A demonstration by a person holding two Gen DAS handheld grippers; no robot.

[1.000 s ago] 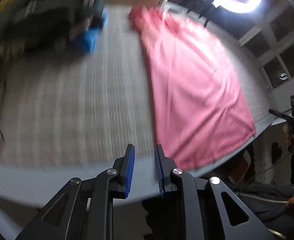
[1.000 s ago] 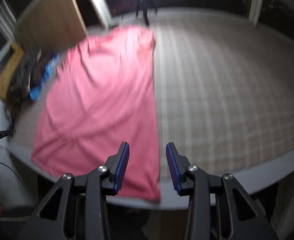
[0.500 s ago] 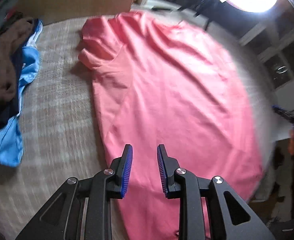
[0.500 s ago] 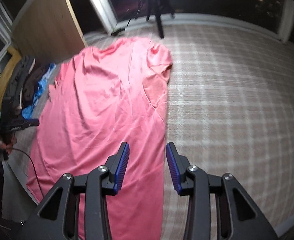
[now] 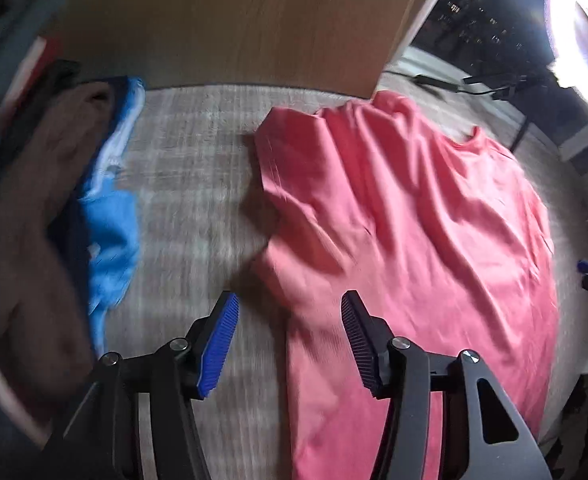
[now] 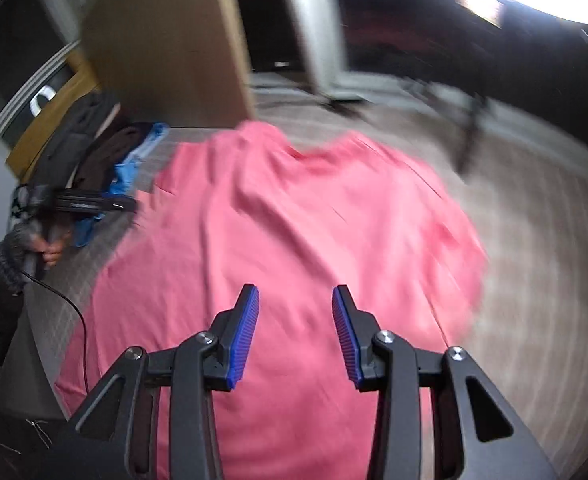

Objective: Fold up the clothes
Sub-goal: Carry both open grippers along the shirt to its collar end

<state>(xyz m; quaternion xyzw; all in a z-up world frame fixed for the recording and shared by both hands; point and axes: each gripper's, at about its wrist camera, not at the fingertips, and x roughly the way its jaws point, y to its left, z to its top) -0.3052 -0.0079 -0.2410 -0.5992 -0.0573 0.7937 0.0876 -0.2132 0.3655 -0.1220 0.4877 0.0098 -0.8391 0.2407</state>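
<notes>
A pink T-shirt (image 5: 414,216) lies spread flat on the plaid-covered bench (image 5: 197,184), collar toward the far edge. The left gripper (image 5: 289,340) hovers over the shirt's left side near its sleeve — jaws wide apart, empty. The right gripper (image 6: 296,332) hangs above the shirt's middle, jaws likewise open and holding nothing. A heap of clothes (image 5: 53,200) sits at the bench's left.
</notes>
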